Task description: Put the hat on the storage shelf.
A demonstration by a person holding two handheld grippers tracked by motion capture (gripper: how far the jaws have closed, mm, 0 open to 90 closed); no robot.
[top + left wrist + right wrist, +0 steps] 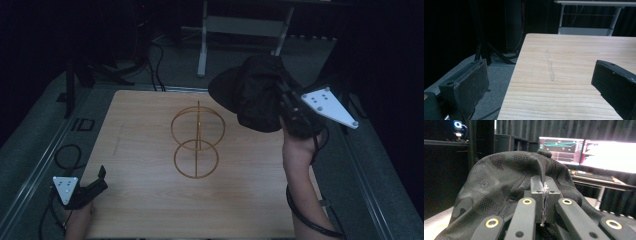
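Cap [252,95] of black fabric hangs in the air above the far right part of the bench [150,210], pinched by the right gripper [286,107], which a hand [297,150] lifts from below near the right edge. In the right gripper view the two jaws are pressed together on a fold of the cap's [499,182] mesh-patterned cloth, the crown button showing at the top and the brim falling away to the lower left. Behind it glow two monitors [586,155].

Near the middle of the bench stands a golden wire stand [196,140]: two rings, one above the other, joined by an upright rod. It stands apart from the cap.

The left gripper [97,182] rests at the near left corner, its jaws spread wide with nothing between them. In the left gripper view they frame bare wood and a faint pale streak [550,66] on the bench top.
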